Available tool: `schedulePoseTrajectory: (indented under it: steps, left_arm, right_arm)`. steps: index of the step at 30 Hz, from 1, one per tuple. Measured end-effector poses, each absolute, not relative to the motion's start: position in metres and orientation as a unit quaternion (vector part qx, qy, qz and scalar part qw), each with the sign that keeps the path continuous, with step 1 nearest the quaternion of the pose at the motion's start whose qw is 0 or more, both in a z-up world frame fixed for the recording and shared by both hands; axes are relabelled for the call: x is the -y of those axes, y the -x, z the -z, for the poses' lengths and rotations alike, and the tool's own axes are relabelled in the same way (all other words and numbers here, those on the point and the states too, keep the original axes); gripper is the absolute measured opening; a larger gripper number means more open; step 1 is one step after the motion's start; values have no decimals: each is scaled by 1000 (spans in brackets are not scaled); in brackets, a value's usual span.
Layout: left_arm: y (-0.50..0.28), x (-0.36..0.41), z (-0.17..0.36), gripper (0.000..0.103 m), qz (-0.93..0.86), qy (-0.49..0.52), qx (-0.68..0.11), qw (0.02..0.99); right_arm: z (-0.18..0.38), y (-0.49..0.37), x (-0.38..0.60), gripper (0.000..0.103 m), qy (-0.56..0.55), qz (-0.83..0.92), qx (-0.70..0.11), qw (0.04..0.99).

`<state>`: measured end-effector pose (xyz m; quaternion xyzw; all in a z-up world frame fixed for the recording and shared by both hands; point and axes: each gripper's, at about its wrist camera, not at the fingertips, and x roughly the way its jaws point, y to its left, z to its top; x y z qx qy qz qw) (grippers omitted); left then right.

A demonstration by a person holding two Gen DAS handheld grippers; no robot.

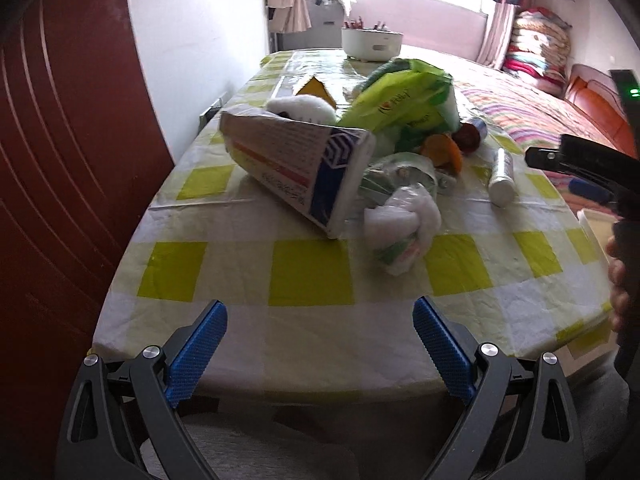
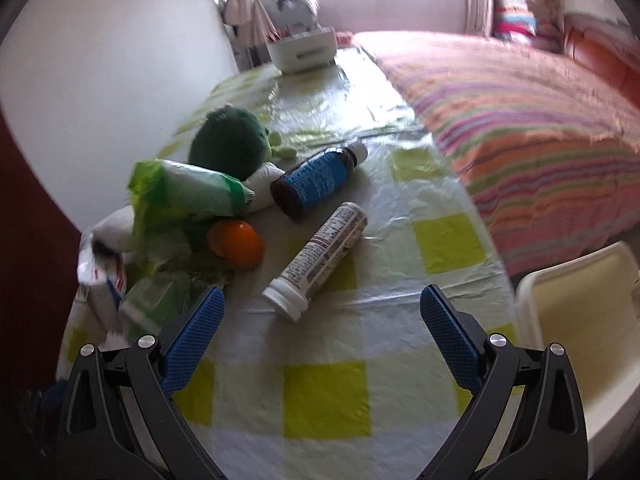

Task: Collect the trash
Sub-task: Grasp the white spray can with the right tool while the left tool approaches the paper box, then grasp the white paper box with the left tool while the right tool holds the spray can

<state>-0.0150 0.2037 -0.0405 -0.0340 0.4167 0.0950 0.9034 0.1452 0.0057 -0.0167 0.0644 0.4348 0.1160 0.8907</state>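
Trash lies heaped on the checked tablecloth (image 1: 312, 276): a white and blue carton (image 1: 304, 168) tipped on its side, a crumpled white wrapper (image 1: 400, 224), a green bag (image 1: 400, 100), an orange (image 2: 236, 242). A white tube-shaped bottle (image 2: 320, 260) lies just ahead of my right gripper (image 2: 322, 312), which is open and empty. A dark bottle with a blue label (image 2: 316, 180) lies behind it. My left gripper (image 1: 320, 328) hangs open over the table's near edge, well short of the carton. In the left wrist view the right gripper (image 1: 576, 172) shows at the right edge, held by a hand (image 1: 618, 276).
A cream plastic bin (image 2: 580, 320) stands at the table's right corner. A white pot (image 1: 372, 42) sits at the far end. A green plush toy (image 2: 228, 144) lies behind the bag. A striped bed (image 2: 520, 128) runs along the right, a red door (image 1: 60, 180) on the left.
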Motion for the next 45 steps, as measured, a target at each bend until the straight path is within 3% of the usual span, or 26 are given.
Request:
schedulePoseTrajectory:
  steps: [3, 7, 13, 18, 19, 25, 45]
  left_arm:
    - [17, -212, 39, 91, -102, 40, -414, 904]
    - [20, -224, 37, 91, -117, 53, -411, 902]
    - [17, -240, 33, 91, -131, 74, -413, 898]
    - [10, -248, 27, 91, -149, 85, -412, 895]
    - [9, -249, 26, 91, -151, 86, -412, 894]
    - [-6, -258, 17, 91, -170, 113, -416, 886]
    - [-120, -258, -1, 91, -215, 138, -506, 824]
  right_arm:
    - [24, -164, -12, 96, -68, -100, -453, 883]
    - [34, -185, -17, 79, -76, -74, -477, 873]
    - [49, -201, -25, 77, -77, -56, -500, 861]
    - [52, -206, -37, 58, -45, -52, -495, 866]
    - [51, -207, -38, 47, -39, -56, -492, 868]
    - [51, -199, -36, 29, -26, -110, -468, 876]
    - [9, -170, 2, 28, -137, -237, -391, 879]
